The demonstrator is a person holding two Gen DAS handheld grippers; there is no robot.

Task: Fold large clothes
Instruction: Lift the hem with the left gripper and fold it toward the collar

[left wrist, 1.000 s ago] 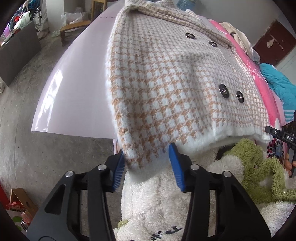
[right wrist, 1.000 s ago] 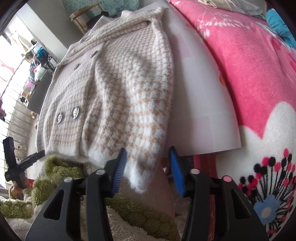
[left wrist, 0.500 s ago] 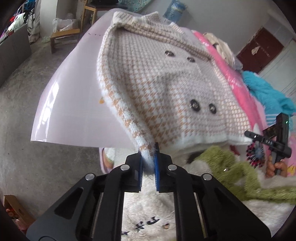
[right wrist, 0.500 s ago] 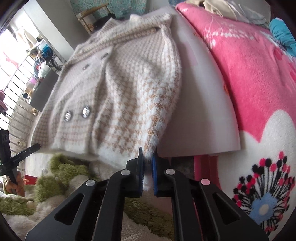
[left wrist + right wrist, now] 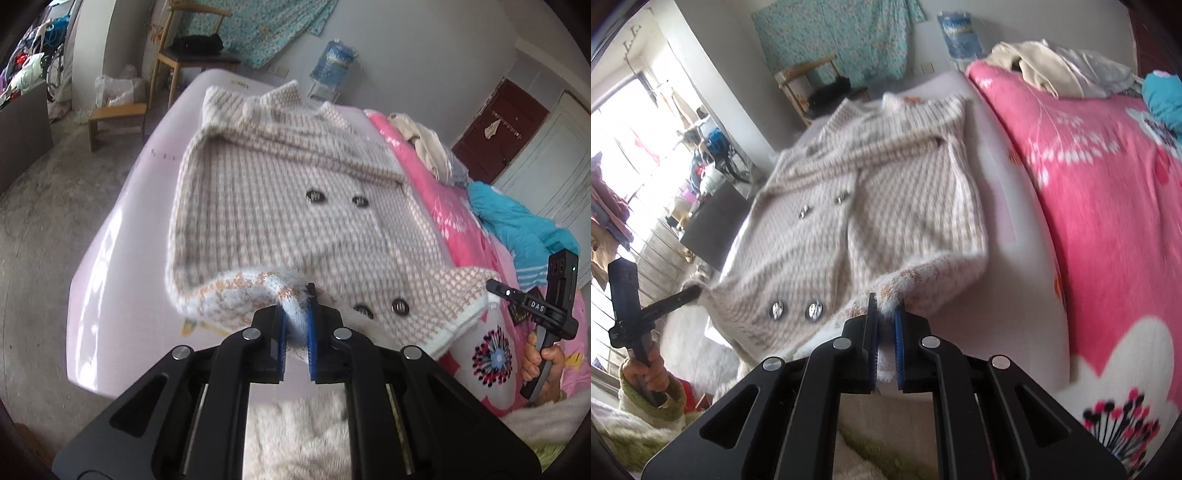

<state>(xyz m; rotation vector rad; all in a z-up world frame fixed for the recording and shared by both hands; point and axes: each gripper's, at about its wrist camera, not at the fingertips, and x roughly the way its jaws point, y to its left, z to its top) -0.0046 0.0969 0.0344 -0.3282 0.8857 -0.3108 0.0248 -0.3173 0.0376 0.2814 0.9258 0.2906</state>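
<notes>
Both tongs, left (image 5: 295, 317) and right (image 5: 885, 323), had just clamped the fuzzy beige-and-white houndstooth coat (image 5: 280, 218)'s hem corners and lifted them; folding toward its collar could begin.

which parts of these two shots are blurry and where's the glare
Left wrist view: the checked coat is motion-smeared while the left gripper stays sharp; sheen on the pale board at its left edge. Right wrist view: coat and pink blanket are smeared, the right gripper crisp; the window is blown out white. Both views bend straight lines, fisheye style.
</notes>
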